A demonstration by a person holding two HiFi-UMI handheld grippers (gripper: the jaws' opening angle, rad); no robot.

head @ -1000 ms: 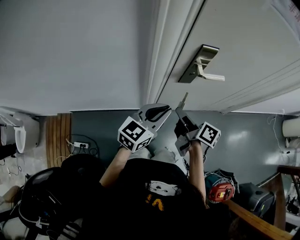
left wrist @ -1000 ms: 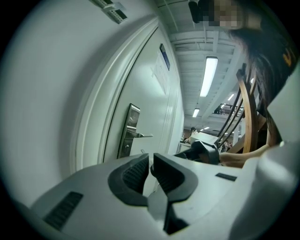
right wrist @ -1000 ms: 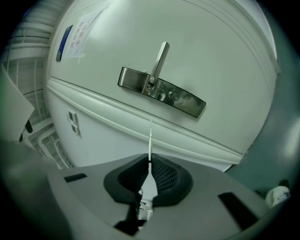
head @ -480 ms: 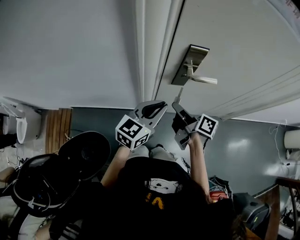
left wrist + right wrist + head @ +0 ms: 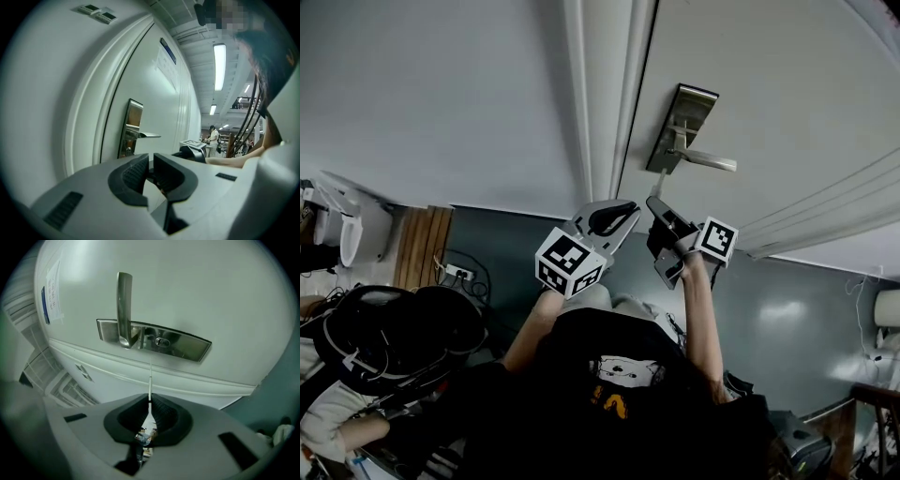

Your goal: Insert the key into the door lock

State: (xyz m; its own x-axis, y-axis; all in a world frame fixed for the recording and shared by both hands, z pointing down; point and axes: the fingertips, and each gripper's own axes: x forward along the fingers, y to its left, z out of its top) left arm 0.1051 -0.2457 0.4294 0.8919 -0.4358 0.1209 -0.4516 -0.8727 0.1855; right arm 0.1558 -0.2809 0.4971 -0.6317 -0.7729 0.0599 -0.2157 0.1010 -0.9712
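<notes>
A silver lock plate [image 5: 680, 127] with a lever handle [image 5: 705, 161] sits on the white door [image 5: 787, 84]. My right gripper [image 5: 654, 203] is just below the plate, shut on a thin key [image 5: 150, 383]. In the right gripper view the key's blade points up at the lock plate [image 5: 154, 339], and its tip is a short way below the keyhole [image 5: 161, 341], not touching it. My left gripper [image 5: 623, 208] hangs beside the right one, jaws together with nothing between them. In the left gripper view the lock plate [image 5: 131, 129] shows edge-on beyond my left gripper [image 5: 151, 168].
The door frame [image 5: 600, 103] and a plain wall [image 5: 431, 94] lie left of the lock. A paper notice [image 5: 51, 291] is stuck on the door. Low down are a power strip [image 5: 455, 272], a wooden board [image 5: 422, 246] and dark clutter [image 5: 384, 347].
The right gripper with the key has crept closer to the bottom of the lock plate. The head view has shifted, so the door frame now stands more upright. The left gripper kept its place beside the right.
</notes>
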